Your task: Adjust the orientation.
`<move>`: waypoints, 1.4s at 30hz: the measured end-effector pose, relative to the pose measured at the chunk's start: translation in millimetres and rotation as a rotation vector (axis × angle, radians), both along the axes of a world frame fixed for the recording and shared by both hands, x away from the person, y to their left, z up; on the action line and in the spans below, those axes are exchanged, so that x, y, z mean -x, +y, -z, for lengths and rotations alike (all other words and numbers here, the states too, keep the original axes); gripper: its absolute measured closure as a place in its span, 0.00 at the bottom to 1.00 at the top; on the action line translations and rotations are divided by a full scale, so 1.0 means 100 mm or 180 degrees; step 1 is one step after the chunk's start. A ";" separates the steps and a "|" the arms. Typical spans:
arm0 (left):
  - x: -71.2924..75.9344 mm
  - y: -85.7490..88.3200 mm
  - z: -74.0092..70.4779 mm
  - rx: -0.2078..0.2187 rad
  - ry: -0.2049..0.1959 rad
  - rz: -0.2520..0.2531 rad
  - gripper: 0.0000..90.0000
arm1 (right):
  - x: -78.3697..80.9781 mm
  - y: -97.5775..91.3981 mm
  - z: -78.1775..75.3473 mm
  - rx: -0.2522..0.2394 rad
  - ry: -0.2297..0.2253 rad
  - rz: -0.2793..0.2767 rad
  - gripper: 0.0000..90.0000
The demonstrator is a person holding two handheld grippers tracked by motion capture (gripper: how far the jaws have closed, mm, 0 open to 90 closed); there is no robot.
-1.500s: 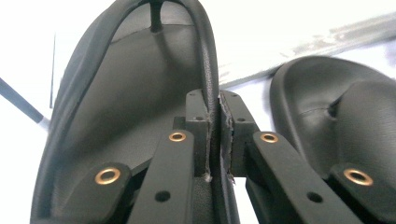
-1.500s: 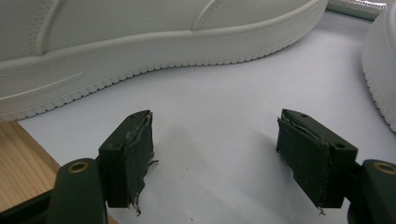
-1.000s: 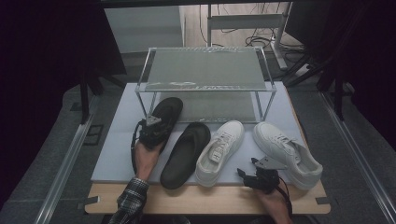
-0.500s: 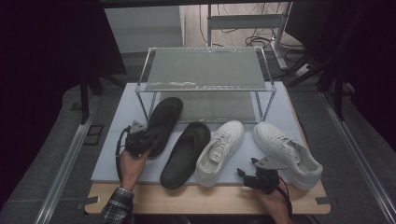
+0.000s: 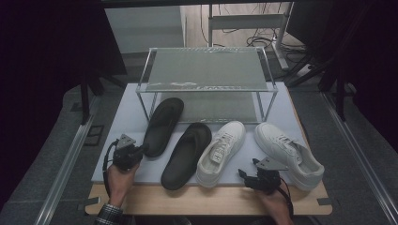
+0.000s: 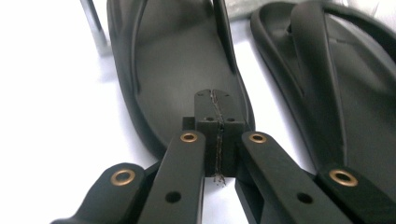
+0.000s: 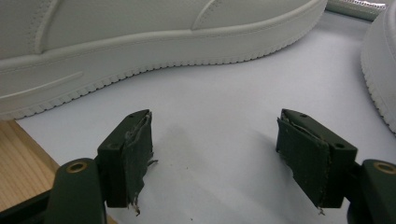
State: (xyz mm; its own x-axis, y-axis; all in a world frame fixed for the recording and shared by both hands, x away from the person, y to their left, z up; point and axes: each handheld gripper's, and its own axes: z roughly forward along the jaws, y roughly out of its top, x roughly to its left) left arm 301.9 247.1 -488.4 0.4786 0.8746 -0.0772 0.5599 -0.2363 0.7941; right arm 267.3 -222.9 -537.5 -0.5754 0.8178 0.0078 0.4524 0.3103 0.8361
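Two black sandals lie side by side on the white mat (image 5: 123, 123): the left sandal (image 5: 162, 124) (image 6: 173, 70) and the right sandal (image 5: 187, 150) (image 6: 336, 84). My left gripper (image 5: 143, 151) (image 6: 212, 93) is shut with nothing between its jaws, its tips just over the left sandal's heel. Two white sneakers, one (image 5: 220, 150) (image 7: 140, 37) beside the sandals and one (image 5: 288, 152) (image 7: 383, 60) at the right, lie on the same mat. My right gripper (image 5: 244, 174) (image 7: 215, 140) stands open low over bare mat between the sneakers.
A two-level metal rack (image 5: 206, 70) with mesh shelves stands at the back of the mat; the left sandal's toe reaches under its lower shelf. The wooden table edge (image 5: 211, 199) runs along the front. Dark floor and rails flank the table.
My left gripper has drawn back along the left sandal, from its middle toward its heel and the person. The sandal has stayed in place. The right gripper has not moved.
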 end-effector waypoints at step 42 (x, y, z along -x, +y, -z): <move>-0.12 -0.21 0.27 -0.0198 0.0069 -0.0101 1.00 | 0.00 0.00 0.00 -0.0001 0.0000 0.0000 0.30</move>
State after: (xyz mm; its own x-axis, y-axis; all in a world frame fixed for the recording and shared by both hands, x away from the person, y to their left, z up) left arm 313.9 226.1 -515.6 0.4494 0.8928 -0.0324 0.5849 -0.2666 0.7660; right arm 267.4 -222.9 -537.5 -0.5754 0.8178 0.0081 0.4524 0.3101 0.8362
